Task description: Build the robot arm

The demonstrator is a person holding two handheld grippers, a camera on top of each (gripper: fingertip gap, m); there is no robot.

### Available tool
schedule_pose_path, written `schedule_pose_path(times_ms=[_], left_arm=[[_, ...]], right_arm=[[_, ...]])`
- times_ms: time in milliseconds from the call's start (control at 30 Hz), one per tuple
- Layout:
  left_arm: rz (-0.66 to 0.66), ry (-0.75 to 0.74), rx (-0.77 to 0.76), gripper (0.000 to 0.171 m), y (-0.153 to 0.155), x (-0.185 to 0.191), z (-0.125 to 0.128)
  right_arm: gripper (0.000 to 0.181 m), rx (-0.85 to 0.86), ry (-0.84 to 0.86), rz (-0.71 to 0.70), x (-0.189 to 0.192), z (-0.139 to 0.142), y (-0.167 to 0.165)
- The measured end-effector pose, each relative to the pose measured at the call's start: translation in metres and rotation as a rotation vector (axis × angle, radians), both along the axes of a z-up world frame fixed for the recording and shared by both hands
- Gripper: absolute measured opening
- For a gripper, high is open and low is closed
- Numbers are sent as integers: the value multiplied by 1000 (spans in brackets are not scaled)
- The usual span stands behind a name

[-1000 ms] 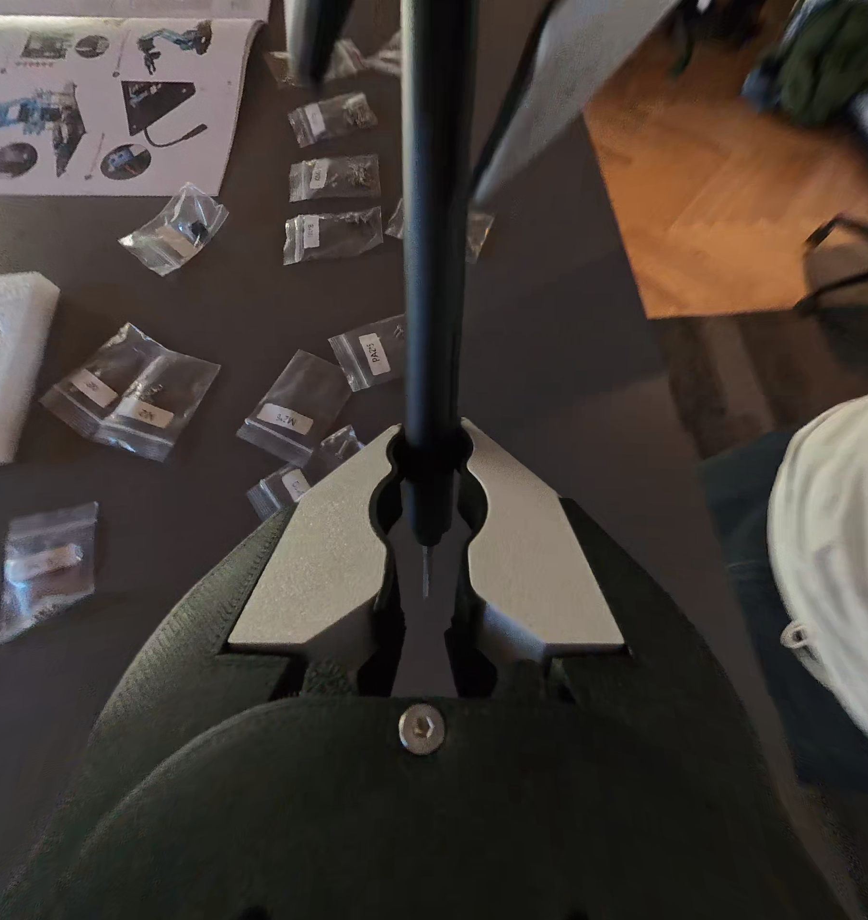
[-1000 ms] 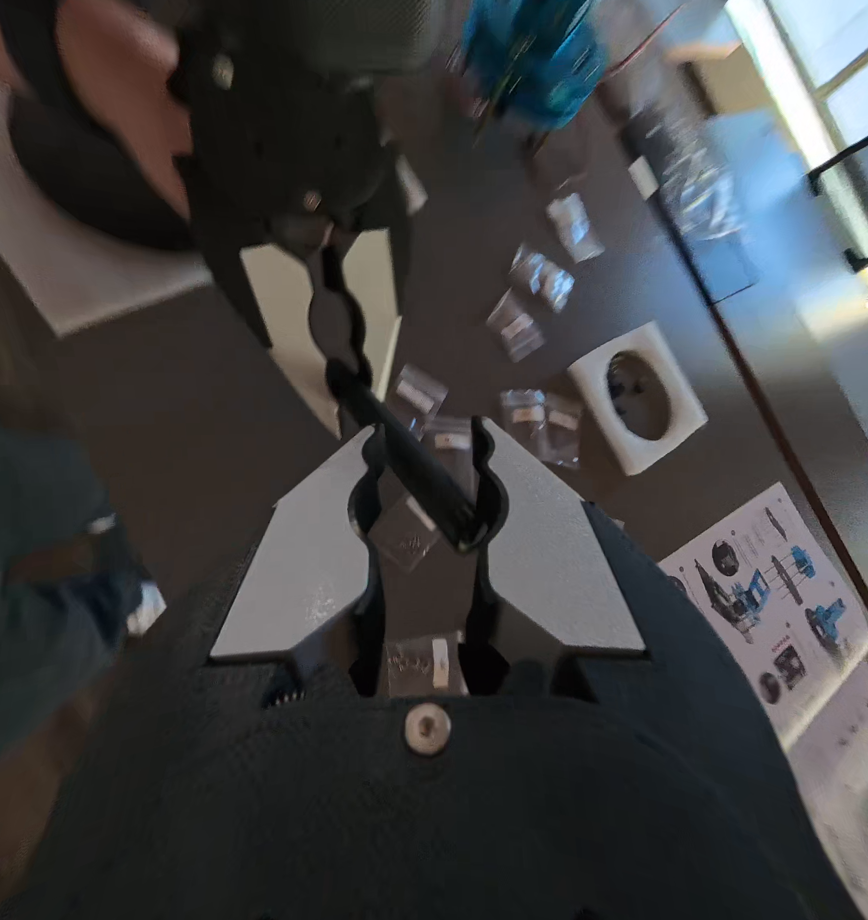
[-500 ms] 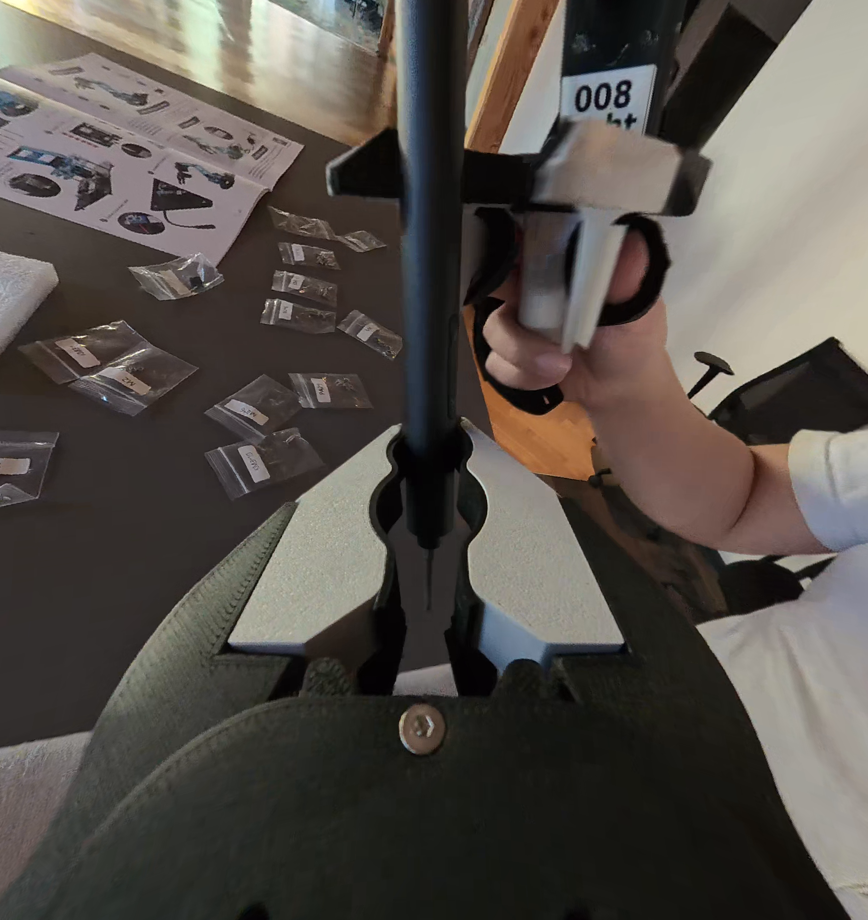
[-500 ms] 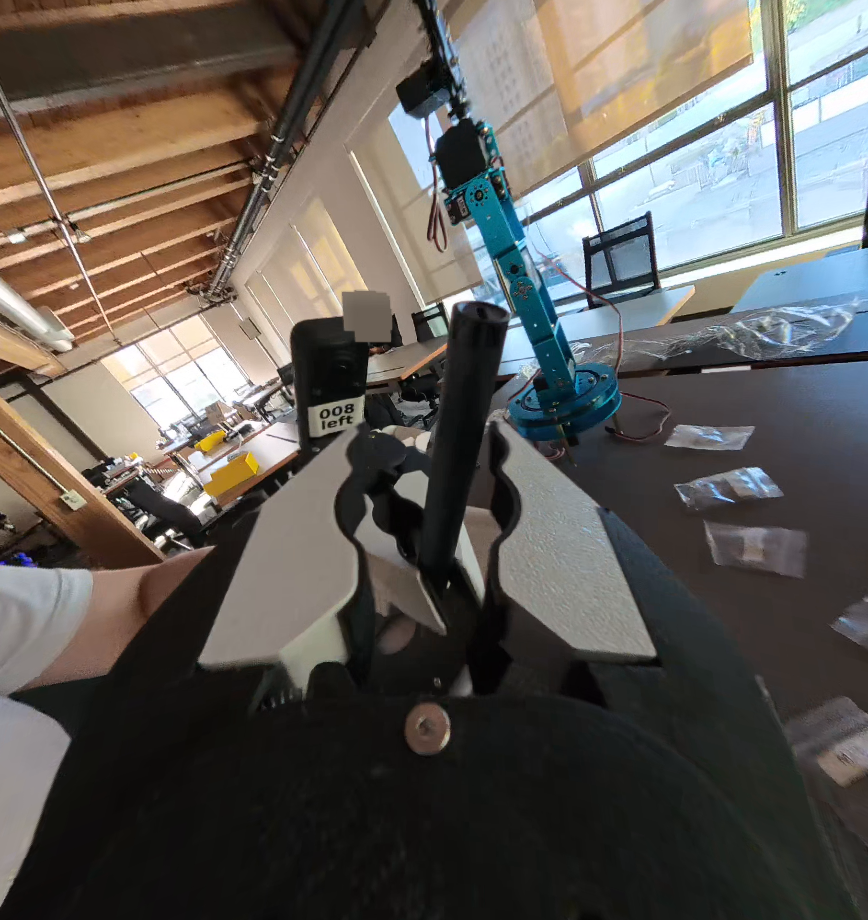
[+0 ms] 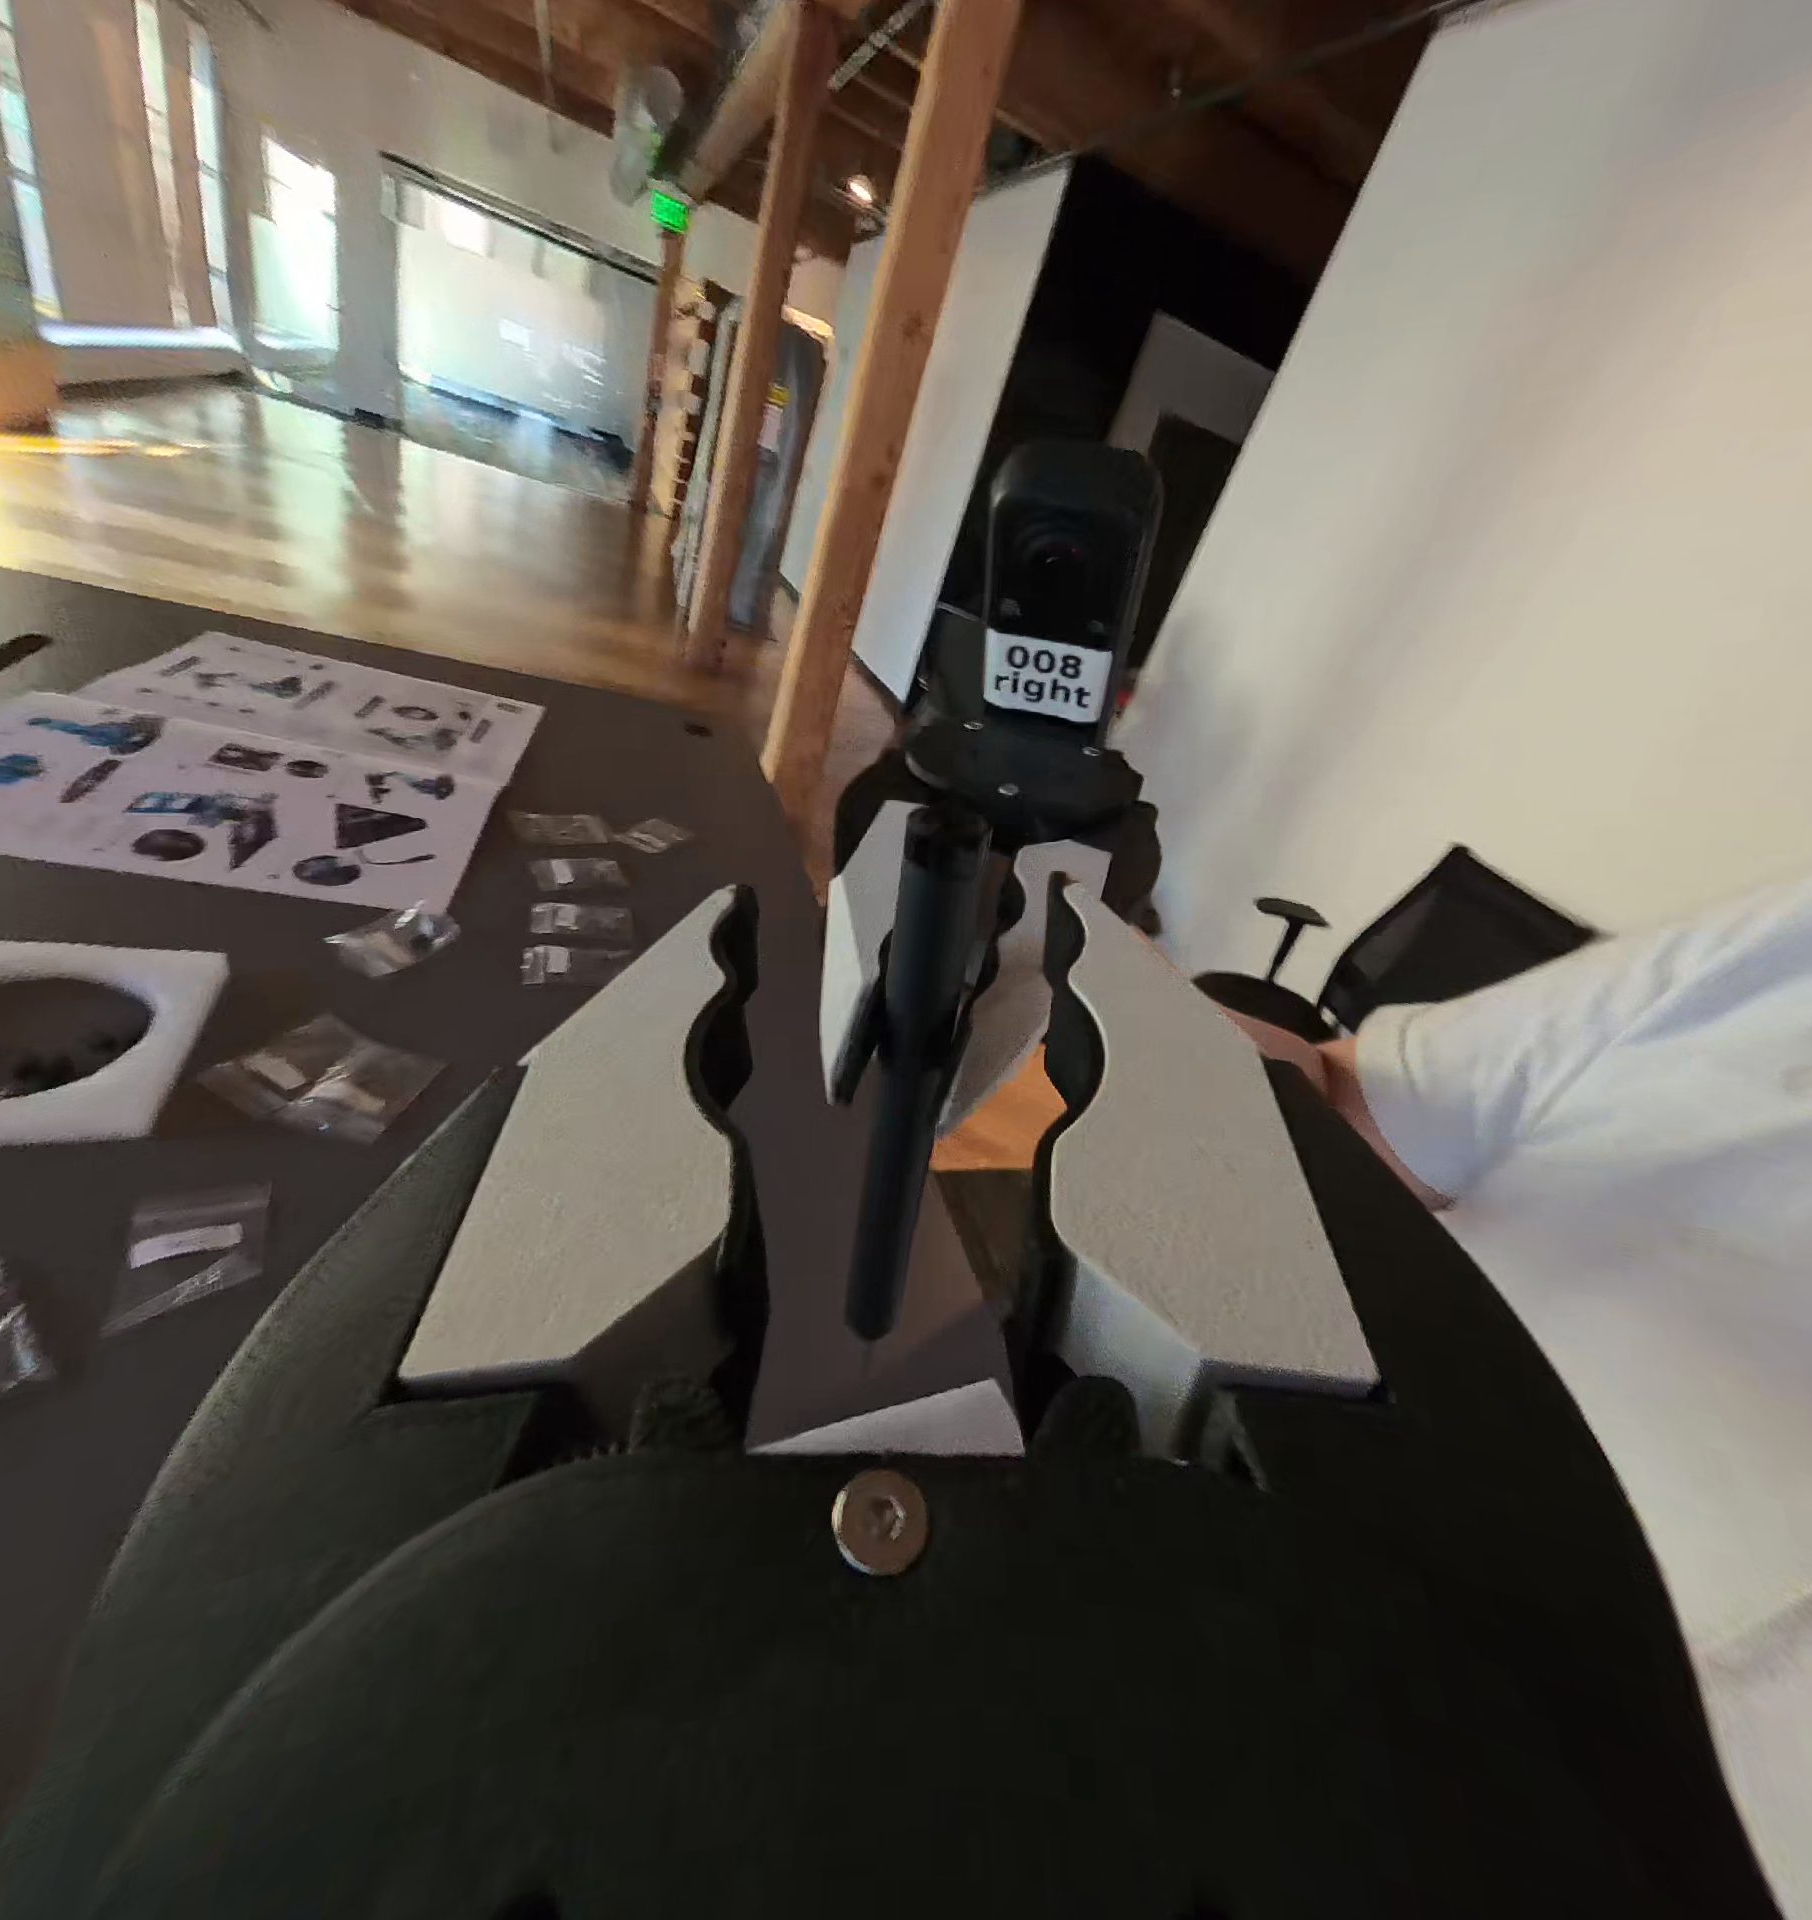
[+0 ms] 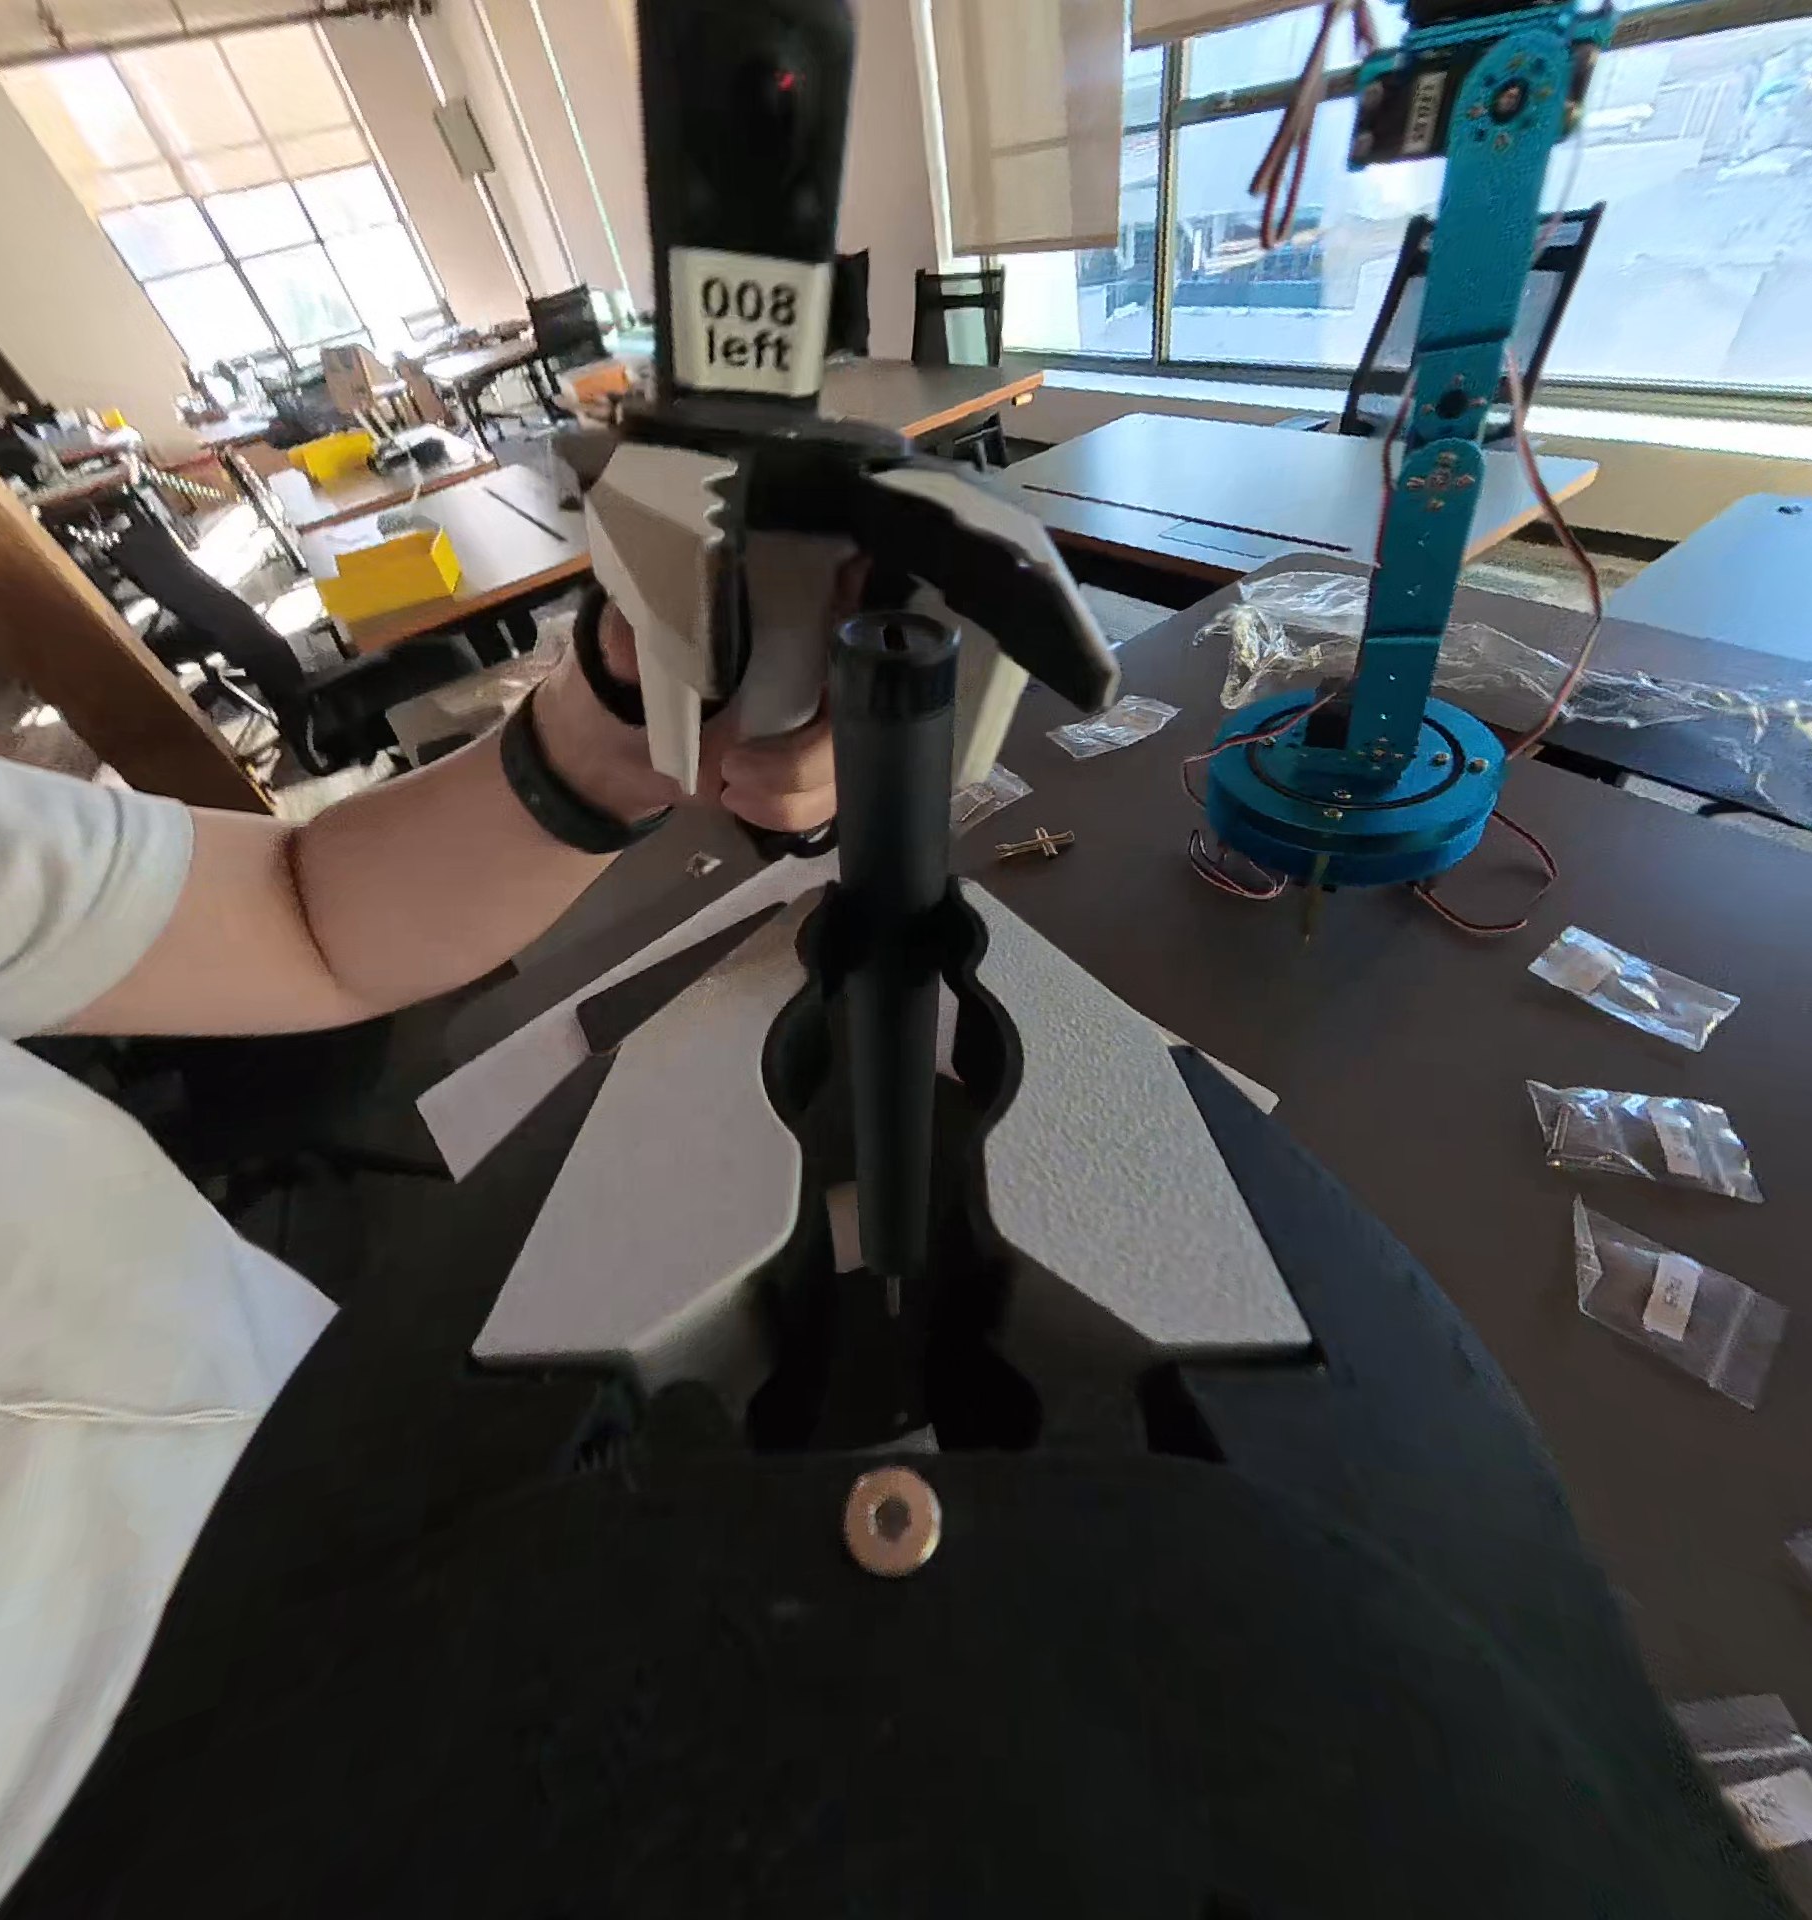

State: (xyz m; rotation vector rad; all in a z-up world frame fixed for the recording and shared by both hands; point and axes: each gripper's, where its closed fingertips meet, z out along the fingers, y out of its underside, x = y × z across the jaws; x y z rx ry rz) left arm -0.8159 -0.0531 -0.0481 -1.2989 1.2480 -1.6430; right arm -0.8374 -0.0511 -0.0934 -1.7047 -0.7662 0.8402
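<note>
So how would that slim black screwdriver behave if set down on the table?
The slim black screwdriver, clamped in the right tongs, looks rigid and light. Its round barrel would probably roll on the dark table, and its fine tip seems bendable.

left gripper (image 5: 897, 1039) jaws apart, right gripper (image 6: 889, 940) jaws clamped

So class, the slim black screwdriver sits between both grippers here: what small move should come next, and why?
Probably draw the left gripper straight back, clear of the slim black screwdriver. Its jaws stand wide open with gaps on both sides of the shaft, while the right gripper is shut on the handle and seems to carry it alone, above the dark table.
</note>
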Motion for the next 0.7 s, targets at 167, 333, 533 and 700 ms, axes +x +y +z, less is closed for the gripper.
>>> schedule_pose_path(times_ms=[167, 333, 533, 700], left_arm=[[-108, 120, 66, 31, -27, 32, -15], [-26, 67, 13, 16, -27, 50, -10], [105, 102, 15, 16, -13, 50, -11], [179, 156, 50, 16, -16, 45, -21]], right_arm=[[16, 0, -4, 45, 3, 2, -9], [32, 26, 106, 65, 28, -2, -18], [25, 2, 70, 42, 47, -44, -31], [24, -17, 43, 87, 31, -61, -31]])
